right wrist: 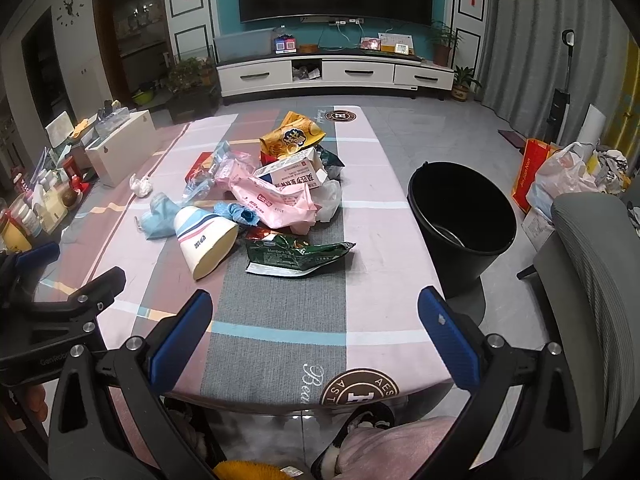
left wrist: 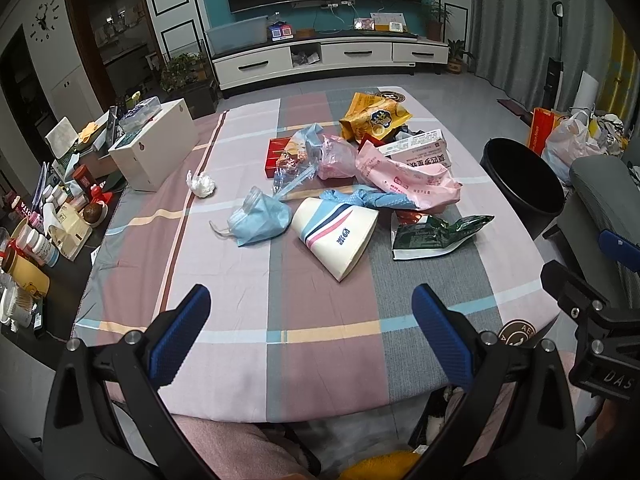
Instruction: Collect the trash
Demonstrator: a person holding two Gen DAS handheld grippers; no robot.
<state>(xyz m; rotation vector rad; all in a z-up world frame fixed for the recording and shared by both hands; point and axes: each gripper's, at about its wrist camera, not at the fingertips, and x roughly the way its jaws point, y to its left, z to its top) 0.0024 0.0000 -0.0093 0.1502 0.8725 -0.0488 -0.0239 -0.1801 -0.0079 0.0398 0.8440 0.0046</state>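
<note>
Trash lies heaped mid-table: a tipped paper cup [left wrist: 338,236] [right wrist: 206,238], a green snack bag [left wrist: 436,234] [right wrist: 298,256], a pink plastic bag [left wrist: 404,178] [right wrist: 276,202], a blue face mask [left wrist: 260,220] [right wrist: 160,216], a yellow snack bag [left wrist: 374,116] [right wrist: 292,136], a white carton [left wrist: 420,150] [right wrist: 294,174], a crumpled tissue [left wrist: 202,185] [right wrist: 142,186]. A black bin [left wrist: 522,184] [right wrist: 460,208] stands right of the table. My left gripper [left wrist: 311,332] hovers open over the near table edge, holding nothing. My right gripper [right wrist: 316,334] is open too, nearer the bin.
The checked tablecloth [left wrist: 240,320] [right wrist: 380,240] covers the table. A white box [left wrist: 156,152] and cluttered bottles [left wrist: 40,240] sit along the left. A grey chair [right wrist: 592,264] stands right of the bin. Shopping bags [right wrist: 560,176] sit on the floor beyond.
</note>
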